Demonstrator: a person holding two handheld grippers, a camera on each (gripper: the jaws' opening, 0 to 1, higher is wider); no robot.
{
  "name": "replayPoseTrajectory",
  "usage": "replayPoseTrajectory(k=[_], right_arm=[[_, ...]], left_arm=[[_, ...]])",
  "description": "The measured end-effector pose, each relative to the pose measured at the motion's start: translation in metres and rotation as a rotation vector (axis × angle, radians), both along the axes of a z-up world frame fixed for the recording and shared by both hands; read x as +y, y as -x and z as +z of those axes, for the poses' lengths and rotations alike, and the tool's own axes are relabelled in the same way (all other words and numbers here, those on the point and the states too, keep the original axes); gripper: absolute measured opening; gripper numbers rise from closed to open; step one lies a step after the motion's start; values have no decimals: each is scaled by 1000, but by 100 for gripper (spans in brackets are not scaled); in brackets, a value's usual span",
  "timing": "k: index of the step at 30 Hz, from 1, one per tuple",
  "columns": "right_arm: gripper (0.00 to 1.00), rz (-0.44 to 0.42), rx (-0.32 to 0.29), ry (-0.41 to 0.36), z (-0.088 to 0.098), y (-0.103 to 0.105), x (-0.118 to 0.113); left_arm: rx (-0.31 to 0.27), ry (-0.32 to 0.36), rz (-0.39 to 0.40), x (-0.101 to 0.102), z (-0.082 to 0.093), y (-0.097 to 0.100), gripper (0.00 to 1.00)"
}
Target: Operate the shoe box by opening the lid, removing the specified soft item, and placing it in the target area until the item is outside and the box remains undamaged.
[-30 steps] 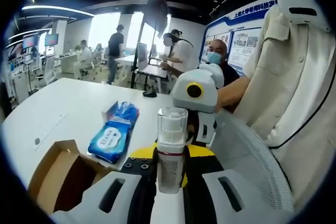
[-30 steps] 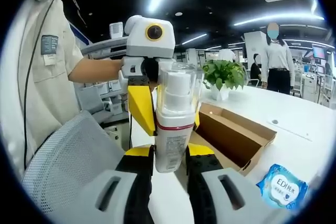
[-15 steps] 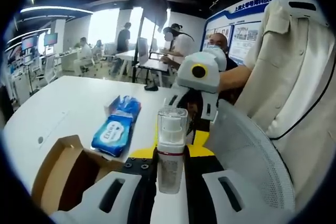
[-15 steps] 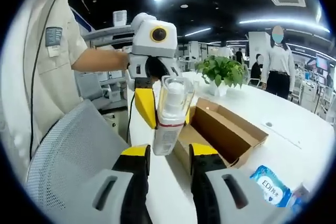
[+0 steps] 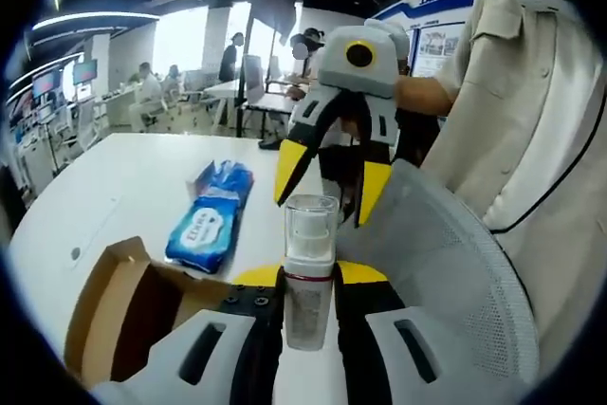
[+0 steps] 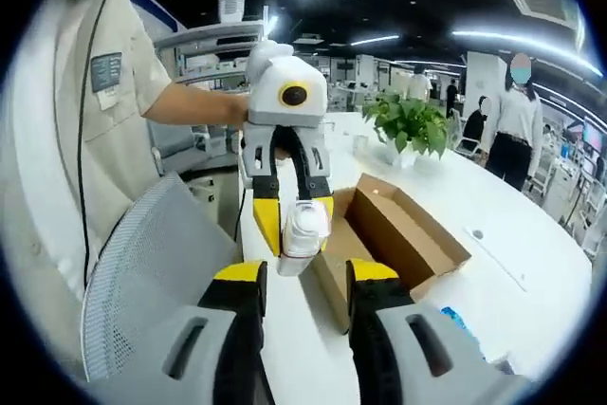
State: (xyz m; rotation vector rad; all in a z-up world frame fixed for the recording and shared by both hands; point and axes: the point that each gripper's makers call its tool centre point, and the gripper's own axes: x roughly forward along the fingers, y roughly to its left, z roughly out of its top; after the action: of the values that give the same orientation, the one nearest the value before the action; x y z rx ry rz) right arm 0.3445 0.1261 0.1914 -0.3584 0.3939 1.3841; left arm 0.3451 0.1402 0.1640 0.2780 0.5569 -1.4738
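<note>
Left gripper (image 5: 308,303): your left gripper has its jaws closed on the spray bottle (image 5: 309,272). In the right gripper view you see this gripper (image 6: 294,227) from the front, with the bottle (image 6: 303,231) between its yellow tips.

Spray bottle: it is a clear bottle with a white pump under a clear cap and a red band below the cap. It is upright in the left gripper view. It is lifted above the table edge, outside the box.

Right gripper (image 6: 303,280): your right gripper has its jaws apart and nothing is between them. It is apart from the bottle. In the left gripper view it (image 5: 324,184) hangs behind the bottle, its yellow tips spread wide and pointing down.

Shoe box (image 6: 406,234): the brown cardboard box stands open on the white table (image 6: 531,263), its flaps up. In the left gripper view the box (image 5: 114,305) is at the lower left, just beside the gripper.

Wipes pack (image 5: 209,217): a blue pack lies flat on the table (image 5: 95,196), beyond the box and apart from it.

Chair (image 6: 142,272): a grey mesh chair back is near you, beside the table.

Plant (image 6: 410,122): a green plant stands on the table behind the box.
</note>
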Motion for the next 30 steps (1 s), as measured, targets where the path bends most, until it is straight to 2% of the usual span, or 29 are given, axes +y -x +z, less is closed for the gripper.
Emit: replayPoseTrajectory(k=[3, 5, 9, 23, 30], right_arm=[[31, 18, 9, 39, 2, 1, 0], [31, 38, -13, 63, 3, 1, 0], [31, 59, -19, 121, 1, -1, 2], [25, 149, 1, 234, -9, 4, 11], [22, 150, 13, 273, -15, 2, 13]], left_arm=[[-8, -15, -7, -1, -3, 1, 18], [-13, -26, -16, -2, -4, 2, 18], [-27, -47, -31, -3, -8, 4, 18], [-48, -84, -64, -9, -14, 9, 18], [-69, -102, -73, -14, -18, 8, 18]])
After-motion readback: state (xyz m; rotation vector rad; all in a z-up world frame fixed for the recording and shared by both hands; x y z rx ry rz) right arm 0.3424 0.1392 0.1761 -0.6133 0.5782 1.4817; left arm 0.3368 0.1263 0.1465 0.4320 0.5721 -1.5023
